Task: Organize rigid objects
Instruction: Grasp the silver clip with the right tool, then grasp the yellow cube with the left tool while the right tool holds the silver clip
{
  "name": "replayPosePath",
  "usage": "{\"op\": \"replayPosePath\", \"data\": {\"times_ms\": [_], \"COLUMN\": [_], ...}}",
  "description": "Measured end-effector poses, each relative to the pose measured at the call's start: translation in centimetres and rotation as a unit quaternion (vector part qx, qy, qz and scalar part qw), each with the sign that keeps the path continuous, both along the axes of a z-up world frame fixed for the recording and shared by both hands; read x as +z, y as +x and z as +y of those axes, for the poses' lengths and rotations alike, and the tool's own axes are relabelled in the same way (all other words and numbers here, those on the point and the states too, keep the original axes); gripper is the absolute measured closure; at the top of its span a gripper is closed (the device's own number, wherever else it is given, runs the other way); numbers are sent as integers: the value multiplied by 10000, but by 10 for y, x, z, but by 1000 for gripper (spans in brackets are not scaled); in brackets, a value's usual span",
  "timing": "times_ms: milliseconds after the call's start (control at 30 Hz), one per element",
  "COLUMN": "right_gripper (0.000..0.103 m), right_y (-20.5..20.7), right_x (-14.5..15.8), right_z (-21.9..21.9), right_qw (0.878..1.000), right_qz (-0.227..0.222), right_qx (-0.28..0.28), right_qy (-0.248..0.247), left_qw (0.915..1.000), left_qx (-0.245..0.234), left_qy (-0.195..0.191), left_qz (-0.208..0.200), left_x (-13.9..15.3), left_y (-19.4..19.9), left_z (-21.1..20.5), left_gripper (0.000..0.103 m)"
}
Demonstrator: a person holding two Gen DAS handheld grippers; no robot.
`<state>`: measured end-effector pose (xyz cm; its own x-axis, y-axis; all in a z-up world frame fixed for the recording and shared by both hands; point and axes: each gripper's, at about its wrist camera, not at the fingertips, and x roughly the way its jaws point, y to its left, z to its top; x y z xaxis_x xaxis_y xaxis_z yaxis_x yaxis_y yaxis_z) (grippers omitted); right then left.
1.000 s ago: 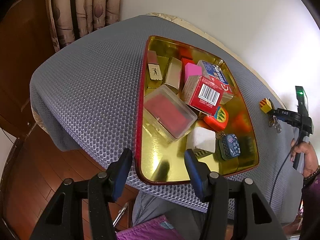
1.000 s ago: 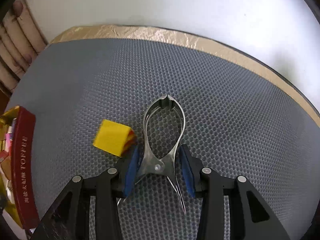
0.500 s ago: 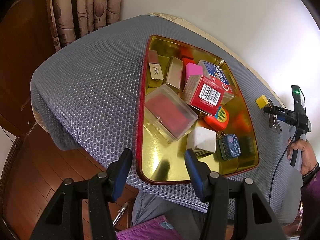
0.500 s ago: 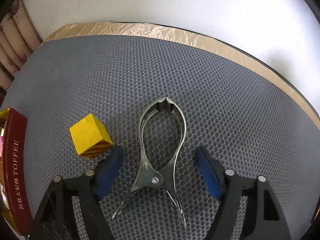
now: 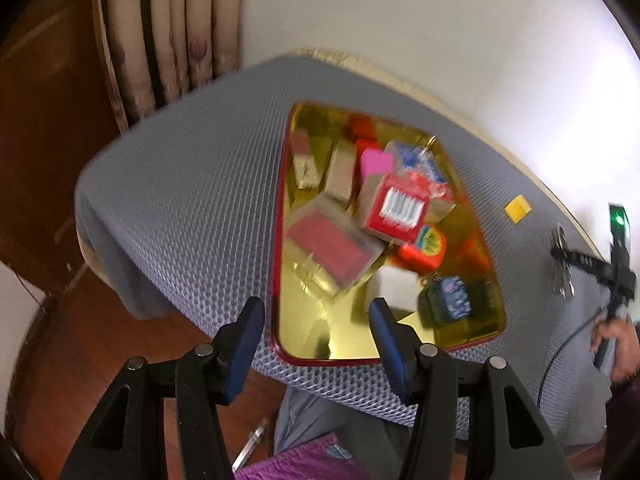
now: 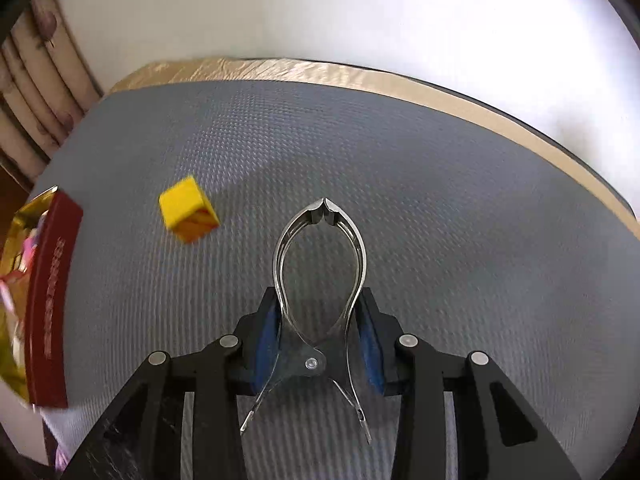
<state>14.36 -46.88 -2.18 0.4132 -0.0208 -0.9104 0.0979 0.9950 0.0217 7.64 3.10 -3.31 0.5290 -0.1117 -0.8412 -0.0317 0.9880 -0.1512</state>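
Observation:
My right gripper [image 6: 320, 344] is shut on a metal spring clamp [image 6: 320, 280] and holds it just above the grey mat [image 6: 440, 200]. A yellow cube [image 6: 187, 214] sits on the mat to the clamp's left; it also shows in the left wrist view [image 5: 518, 208]. My left gripper [image 5: 316, 344] is open and empty, hovering over the near edge of a gold tin tray [image 5: 320, 336] with a red rim. The tray holds several small boxes, among them a red barcode box [image 5: 396, 208] and a clear case [image 5: 332, 246]. The right gripper with the clamp shows at the far right [image 5: 564, 264].
The tray's red side wall [image 6: 48, 300] stands at the left of the right wrist view. A curtain [image 5: 168, 40] and white wall are behind the table. The mat's near edge drops off to a wooden floor [image 5: 100, 340].
My right gripper opened, then shut on the metal clamp and lifted it off the mat. The yellow cube now sits farther away to the left. The left view has shifted slightly.

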Motion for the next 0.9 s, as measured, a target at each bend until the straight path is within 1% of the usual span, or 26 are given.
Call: {"op": "replayPosePath", "data": {"times_ms": [100,133,200,267,300,400,533,567,633,700,800,900], "right_gripper": [68,68,68,68,68,68,68,68,68,68,68,68], "right_y": [-38,-53,-72,-89,-96,-110,-120,-124,-127,-133,-138,-139], "right_x": [5,7,8,7,6,5,2,1,1,2,1,0], "right_z": [-20,-28,-39,-51,-57,-72,-94,-98,-105,-110,-114,-112], "right_qw": [9998,9996,9993,9988,9986,9977,9958,9951,9943,9938,9934,9927], "right_qz": [-152,-196,-263,-313,-323,-402,-516,-538,-611,-653,-695,-756], "right_qx": [-138,-192,-276,-378,-420,-544,-729,-767,-773,-781,-755,-747], "right_qy": [21,52,3,-21,-44,-41,224,302,398,453,521,565], "left_qw": [9988,9973,9939,9857,9790,9650,9504,9489,9428,9413,9364,9312], "left_qx": [-343,-603,-985,-1591,-1983,-2594,-3033,-3073,-3253,-3272,-3389,-3543], "left_qy": [173,208,172,109,136,194,481,517,538,676,814,804], "left_qz": [-300,-378,-473,-539,-464,-319,-491,-502,-496,-478,-409,-281], "left_x": [19,27,36,43,45,46,46,44,39,30,16,2], "left_y": [-5,-4,-1,6,13,34,68,77,96,115,137,153], "left_z": [-21,-34,-55,-87,-109,-156,-216,-227,-251,-268,-288,-301], "left_gripper": [47,47,47,47,47,47,47,47,47,47,47,47]}}
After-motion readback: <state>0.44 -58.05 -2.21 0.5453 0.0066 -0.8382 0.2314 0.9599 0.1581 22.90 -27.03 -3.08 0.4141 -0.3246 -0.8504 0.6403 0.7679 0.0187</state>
